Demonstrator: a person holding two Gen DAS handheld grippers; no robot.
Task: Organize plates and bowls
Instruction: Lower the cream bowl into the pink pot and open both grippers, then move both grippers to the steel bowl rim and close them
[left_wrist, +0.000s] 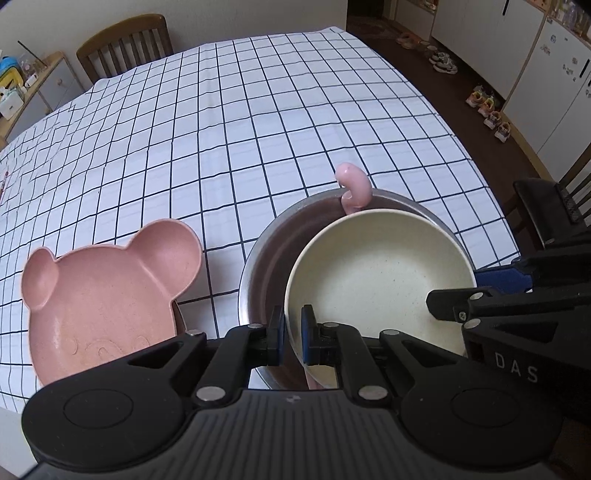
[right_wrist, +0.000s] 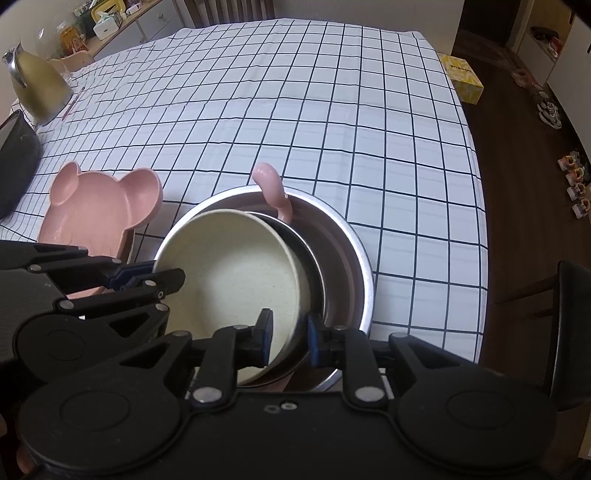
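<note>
We hold the cream bowl by its rim from both sides, tilted inside the steel bowl near the table's front edge. Our left gripper pinches the rim tight. Our right gripper straddles the opposite rim with its pads loosened off it. The pink bear plate lies just beside the steel bowl, and a pink handle hooks over the steel bowl's far rim.
</note>
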